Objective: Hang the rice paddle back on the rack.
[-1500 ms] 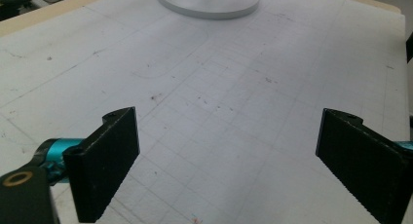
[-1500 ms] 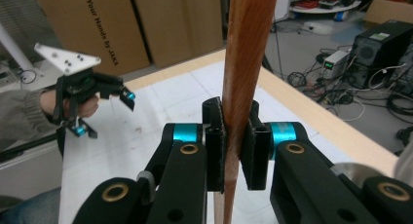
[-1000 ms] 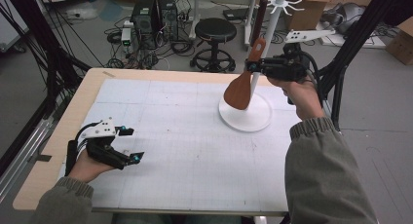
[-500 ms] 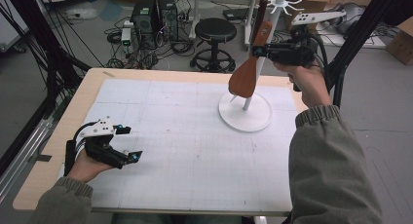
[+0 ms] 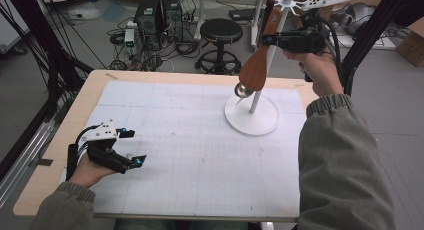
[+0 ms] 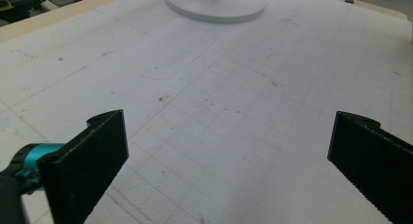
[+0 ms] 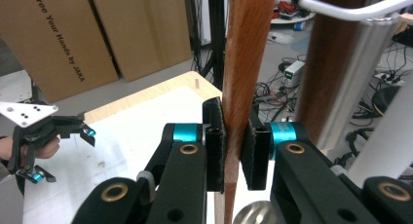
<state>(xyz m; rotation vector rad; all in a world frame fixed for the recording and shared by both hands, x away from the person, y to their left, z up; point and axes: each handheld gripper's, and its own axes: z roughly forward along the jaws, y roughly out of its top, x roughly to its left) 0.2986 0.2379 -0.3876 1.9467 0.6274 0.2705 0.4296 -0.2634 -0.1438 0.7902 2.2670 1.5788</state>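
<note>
On the counter [image 5: 165, 140]: white rack [image 5: 251, 119], far right. Wooden spatula [image 5: 256, 65] raised beside its pole, handle clamped in right tool [image 5: 266, 38]; right gripper view shows pads [image 7: 215, 151] pressing it. Left tool [image 5: 131, 148] low, near left, jaws wide, empty.

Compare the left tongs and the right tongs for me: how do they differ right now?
The left tongs stand wide open with nothing between them; the right tongs are shut on the wooden spatula handle. The left tongs sit low over the white mat, while the right tongs are raised near the top of the white rack. Both have black jaws and teal fittings.
</note>
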